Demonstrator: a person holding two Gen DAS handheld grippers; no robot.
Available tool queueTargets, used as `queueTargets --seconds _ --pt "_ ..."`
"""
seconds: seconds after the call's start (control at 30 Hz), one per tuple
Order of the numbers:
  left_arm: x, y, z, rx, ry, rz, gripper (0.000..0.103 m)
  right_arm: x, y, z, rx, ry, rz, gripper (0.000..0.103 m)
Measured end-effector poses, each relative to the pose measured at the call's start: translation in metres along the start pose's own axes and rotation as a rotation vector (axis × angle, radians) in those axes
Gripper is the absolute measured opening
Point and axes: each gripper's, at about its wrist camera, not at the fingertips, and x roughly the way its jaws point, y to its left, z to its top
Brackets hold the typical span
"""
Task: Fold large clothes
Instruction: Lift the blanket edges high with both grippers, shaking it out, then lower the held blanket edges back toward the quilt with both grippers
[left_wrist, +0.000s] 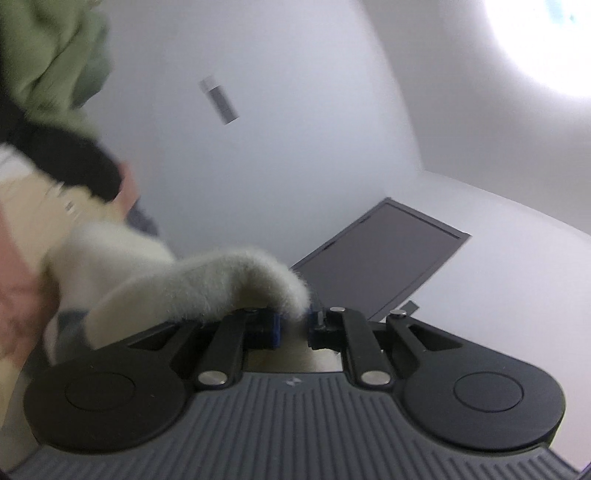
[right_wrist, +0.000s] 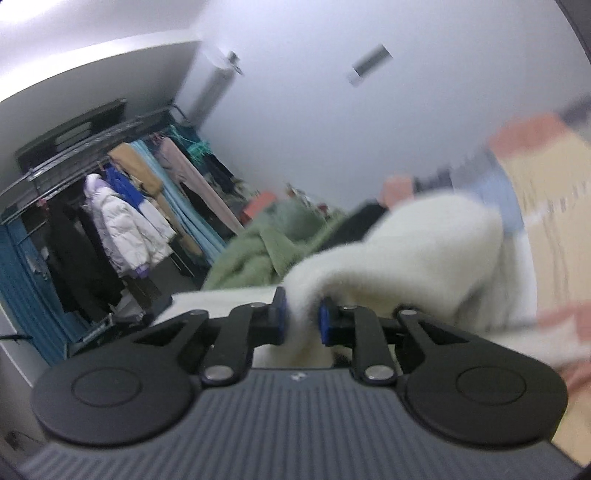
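A fluffy cream-white garment (left_wrist: 207, 284) hangs from my left gripper (left_wrist: 293, 326), which is shut on its edge and raised, pointing up towards the wall and ceiling. The same white garment (right_wrist: 417, 251) also shows in the right wrist view, where my right gripper (right_wrist: 303, 321) is shut on a fold of it. The cloth drapes over and to the right of the right fingers. Both views are blurred by motion.
A green fleece garment (right_wrist: 258, 254) lies in a heap behind, also at the left view's top left (left_wrist: 48, 55). A rack of hanging clothes (right_wrist: 122, 206) stands at the left. A dark door or panel (left_wrist: 380, 258) is in the wall. Pink and beige cloth (left_wrist: 22, 258) lies at left.
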Motion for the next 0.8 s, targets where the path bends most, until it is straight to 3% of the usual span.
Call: queueTargets --seconds 0.13,0.6,0.7,0.8 --pt "-0.003 -0.064 0.026 0.107 -0.015 -0.025 0.014 -0.021 0.043 0.044 -0.090 -0.052 0.003 0.019" --pt "-0.017 -0.284 0.130 0.383 -0.075 -0.132 0.014 -0.093 0.167 0.167 -0.226 -0.229 0.106 0.019" --pt "-0.009 -0.311 0.145 0.446 -0.092 -0.117 0.015 -0.099 0.188 0.188 -0.266 -0.280 0.098 0.020" --pt "0.015 -0.310 0.156 0.478 -0.059 -0.049 0.015 -0.087 0.191 0.202 -0.277 -0.291 0.057 0.020"
